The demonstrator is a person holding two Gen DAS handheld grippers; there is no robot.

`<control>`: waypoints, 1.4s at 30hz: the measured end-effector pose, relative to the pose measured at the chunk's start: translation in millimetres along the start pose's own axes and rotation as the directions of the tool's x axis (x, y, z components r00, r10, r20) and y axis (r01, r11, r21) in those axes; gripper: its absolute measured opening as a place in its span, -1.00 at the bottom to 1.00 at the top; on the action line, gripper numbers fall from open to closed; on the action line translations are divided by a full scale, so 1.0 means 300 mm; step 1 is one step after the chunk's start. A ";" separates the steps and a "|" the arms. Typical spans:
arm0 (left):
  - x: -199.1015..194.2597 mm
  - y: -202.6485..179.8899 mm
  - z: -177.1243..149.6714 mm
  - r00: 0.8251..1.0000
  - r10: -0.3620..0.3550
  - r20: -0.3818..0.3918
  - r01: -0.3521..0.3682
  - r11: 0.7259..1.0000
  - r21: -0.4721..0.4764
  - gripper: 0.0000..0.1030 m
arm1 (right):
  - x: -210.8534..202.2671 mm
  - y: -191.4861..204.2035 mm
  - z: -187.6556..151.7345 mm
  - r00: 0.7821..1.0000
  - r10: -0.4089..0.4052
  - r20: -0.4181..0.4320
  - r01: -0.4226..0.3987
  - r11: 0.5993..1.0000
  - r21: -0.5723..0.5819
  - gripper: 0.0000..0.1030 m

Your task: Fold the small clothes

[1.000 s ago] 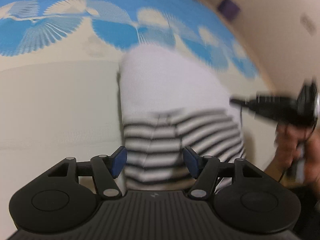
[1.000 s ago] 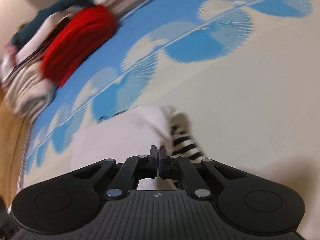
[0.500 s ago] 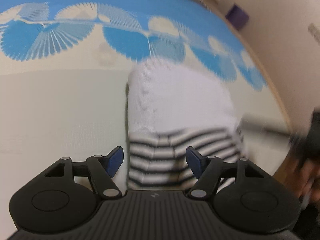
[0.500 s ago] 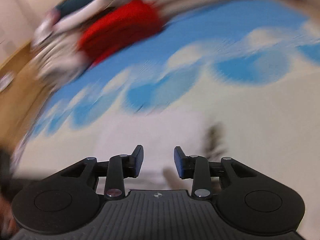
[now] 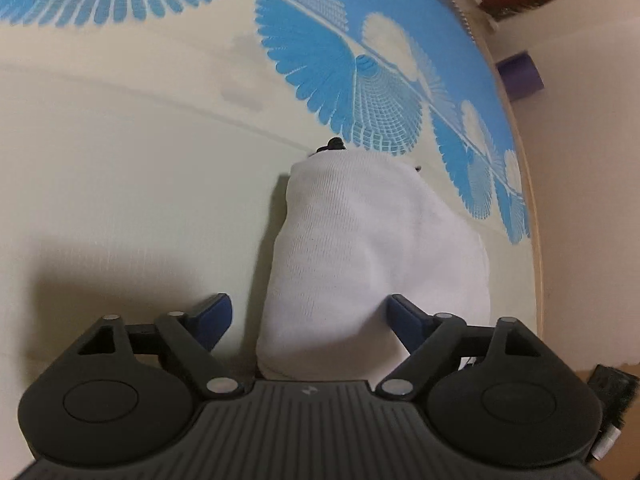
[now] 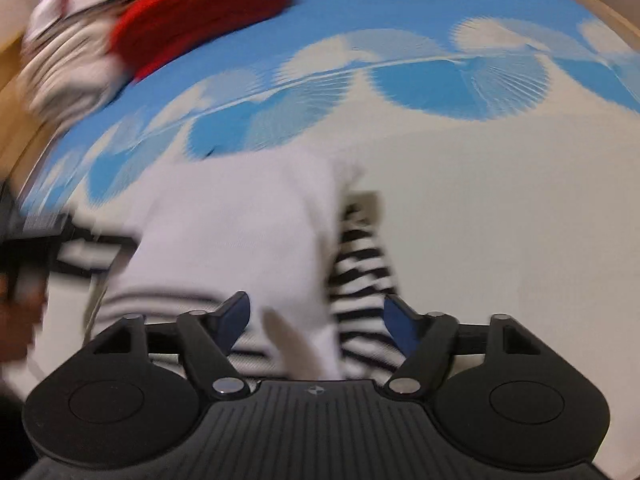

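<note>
White folded garment [image 5: 372,248]: no legible writing.

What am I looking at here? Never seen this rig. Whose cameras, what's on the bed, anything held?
No robot arm here: a person holds a two-finger gripper in each hand, and each carries a fisheye camera looking forward along its fingers. The black hardware at the bottom of each picture is that gripper itself.

Left wrist view: the left gripper is over a small white garment lying on a cream and blue patterned cover. Its jaws are opening; the cloth lies between them but is not pinched.

Right wrist view, blurred: the right gripper is over the same garment, whose black-and-white striped part shows here. Its jaws are opening too, gripping nothing. A pile of clothes, one red, sits at the back.
</note>
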State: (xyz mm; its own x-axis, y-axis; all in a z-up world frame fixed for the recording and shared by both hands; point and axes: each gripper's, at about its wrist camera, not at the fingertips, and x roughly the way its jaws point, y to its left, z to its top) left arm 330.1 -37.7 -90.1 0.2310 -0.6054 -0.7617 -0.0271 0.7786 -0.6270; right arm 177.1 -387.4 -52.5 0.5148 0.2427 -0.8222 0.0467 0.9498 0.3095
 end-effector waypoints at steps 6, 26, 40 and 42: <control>0.053 0.012 -0.003 0.999 -0.049 -0.012 0.049 0.999 -0.005 0.72 | 0.122 -0.070 0.001 0.991 0.027 -0.129 -0.005 0.986 0.164 0.47; -0.314 -0.064 0.156 0.851 0.070 0.520 -0.207 0.956 0.209 0.19 | 0.098 0.213 0.209 0.951 0.183 0.250 -0.214 0.971 0.103 -0.82; -0.242 0.078 0.014 0.940 0.228 0.254 -0.310 0.880 0.360 0.33 | 0.251 0.254 0.274 0.980 -0.020 0.197 -0.013 0.986 0.164 -0.37; -0.295 0.073 0.012 0.945 0.170 0.279 -0.267 0.895 0.358 0.33 | 0.222 0.253 0.260 0.980 0.026 0.196 -0.057 0.986 0.158 -0.11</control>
State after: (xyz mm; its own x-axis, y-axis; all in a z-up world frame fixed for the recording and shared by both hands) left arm 312.5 33.6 -35.8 0.4848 -0.3935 -0.7811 0.2623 0.9174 -0.2994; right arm 281.7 -314.6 -46.6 0.6733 0.2234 -0.7048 0.1519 0.8911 0.4276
